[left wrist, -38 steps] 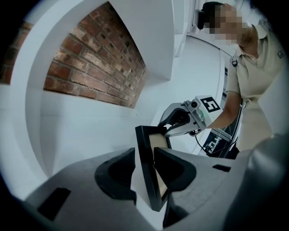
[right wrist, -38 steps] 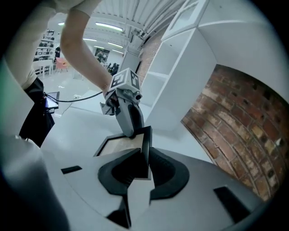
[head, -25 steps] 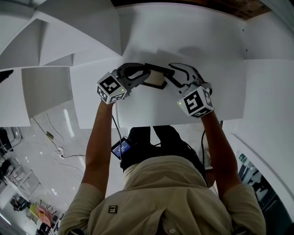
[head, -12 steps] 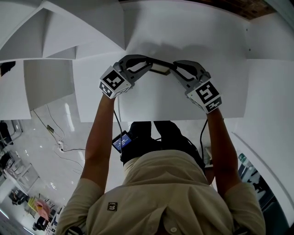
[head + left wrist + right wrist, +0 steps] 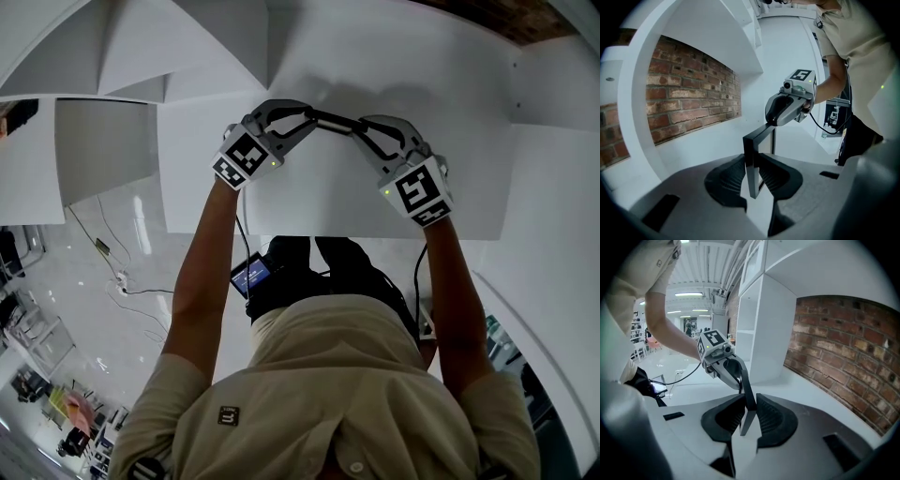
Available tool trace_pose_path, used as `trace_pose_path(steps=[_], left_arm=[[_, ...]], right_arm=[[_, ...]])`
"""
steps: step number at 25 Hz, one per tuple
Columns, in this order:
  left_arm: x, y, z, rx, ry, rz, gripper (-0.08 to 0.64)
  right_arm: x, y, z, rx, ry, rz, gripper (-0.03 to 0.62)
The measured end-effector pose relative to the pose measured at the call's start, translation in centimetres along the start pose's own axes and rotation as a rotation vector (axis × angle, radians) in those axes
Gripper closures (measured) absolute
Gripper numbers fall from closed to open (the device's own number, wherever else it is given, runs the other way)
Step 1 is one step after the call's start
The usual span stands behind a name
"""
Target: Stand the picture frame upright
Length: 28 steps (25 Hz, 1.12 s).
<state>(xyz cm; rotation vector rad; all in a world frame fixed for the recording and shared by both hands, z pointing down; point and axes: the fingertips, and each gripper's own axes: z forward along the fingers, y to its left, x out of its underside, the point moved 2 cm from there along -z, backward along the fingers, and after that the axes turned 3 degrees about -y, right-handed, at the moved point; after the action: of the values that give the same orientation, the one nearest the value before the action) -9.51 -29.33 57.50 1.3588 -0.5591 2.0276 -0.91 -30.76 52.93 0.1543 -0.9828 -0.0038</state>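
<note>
The thin black rectangular picture frame (image 5: 750,185) is held by its two ends near the far edge of the white worktop (image 5: 328,202), roughly midway along it, and is judged to be almost raised onto its lower edge. The left gripper (image 5: 751,164) has its jaws clamped on one end; the right gripper (image 5: 749,406), whose jaws have just been closing, pinches the other. Next, the frame should be settled steadily and its balance checked before either grip is loosened
</note>
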Motion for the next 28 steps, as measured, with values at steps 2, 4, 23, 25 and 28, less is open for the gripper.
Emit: trace_pose_path(steps=[2, 4, 23, 25, 28], left_arm=[[0.20, -0.09, -0.09, -0.006, 0.003, 0.001, 0.465], [0.30, -0.11, -0.26, -0.009, 0.006, 0.004, 0.465], [0.07, -0.52, -0.60, 0.020, 0.037, 0.061, 0.459], [0.14, -0.48, -0.74, 0.021, 0.041, 0.068, 0.457], [0.12, -0.61, -0.97, 0.021, 0.044, 0.077, 0.457]], right_arm=[[0.11, 0.15, 0.09, -0.002, 0.005, -0.005, 0.518], [0.06, 0.17, 0.17, 0.004, 0.005, 0.000, 0.518], [0.22, -0.06, 0.69, 0.007, 0.032, -0.013, 0.505], [0.25, -0.08, 0.74, 0.006, 0.033, -0.013, 0.505], [0.34, 0.03, 0.68, 0.004, 0.034, -0.015, 0.505]])
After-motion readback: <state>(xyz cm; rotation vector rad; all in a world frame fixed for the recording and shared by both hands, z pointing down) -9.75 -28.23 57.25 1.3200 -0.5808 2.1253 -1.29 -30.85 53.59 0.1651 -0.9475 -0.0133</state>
